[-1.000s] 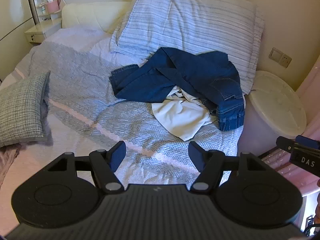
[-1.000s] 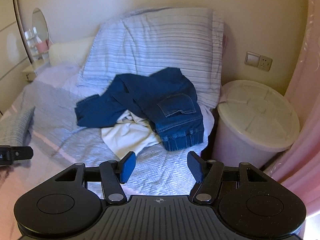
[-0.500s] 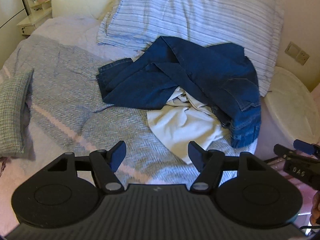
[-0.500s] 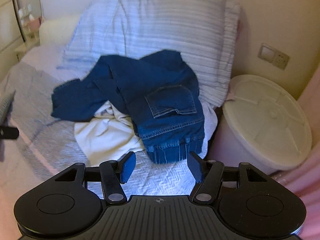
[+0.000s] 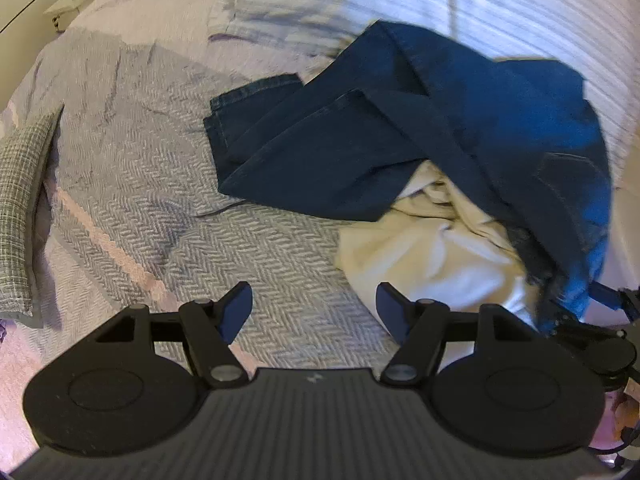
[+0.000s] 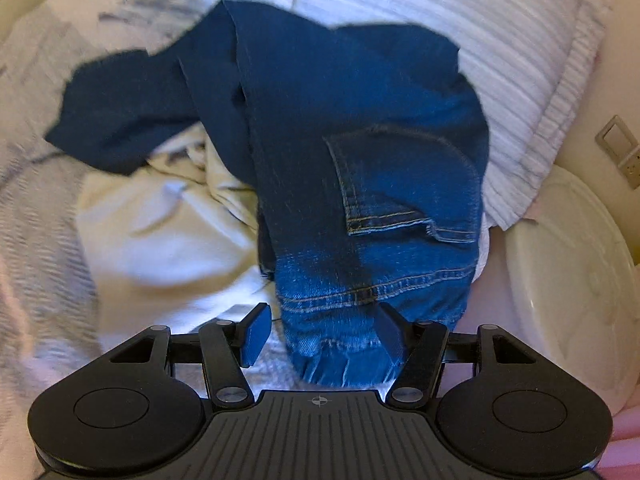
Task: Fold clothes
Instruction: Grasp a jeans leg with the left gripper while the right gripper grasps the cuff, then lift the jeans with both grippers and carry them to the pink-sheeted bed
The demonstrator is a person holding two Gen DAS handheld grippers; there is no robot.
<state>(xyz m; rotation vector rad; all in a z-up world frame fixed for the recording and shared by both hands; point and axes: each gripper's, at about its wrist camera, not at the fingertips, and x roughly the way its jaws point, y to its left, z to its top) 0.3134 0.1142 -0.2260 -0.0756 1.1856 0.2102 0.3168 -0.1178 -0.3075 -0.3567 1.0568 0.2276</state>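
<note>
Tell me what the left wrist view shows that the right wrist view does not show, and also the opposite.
Only the left wrist view shows the grey checked cushion and the jeans' leg hem lying on the bedspread. Only the right wrist view shows the white lidded bin, the wall socket and the jeans' back pocket opening clearly. Both show the dark blue jeans draped over the cream garment, the striped pillow behind, and open fingers.

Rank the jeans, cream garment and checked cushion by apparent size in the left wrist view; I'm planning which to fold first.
1. jeans
2. cream garment
3. checked cushion, though it is cut off at the frame edge, so unsure.
</note>
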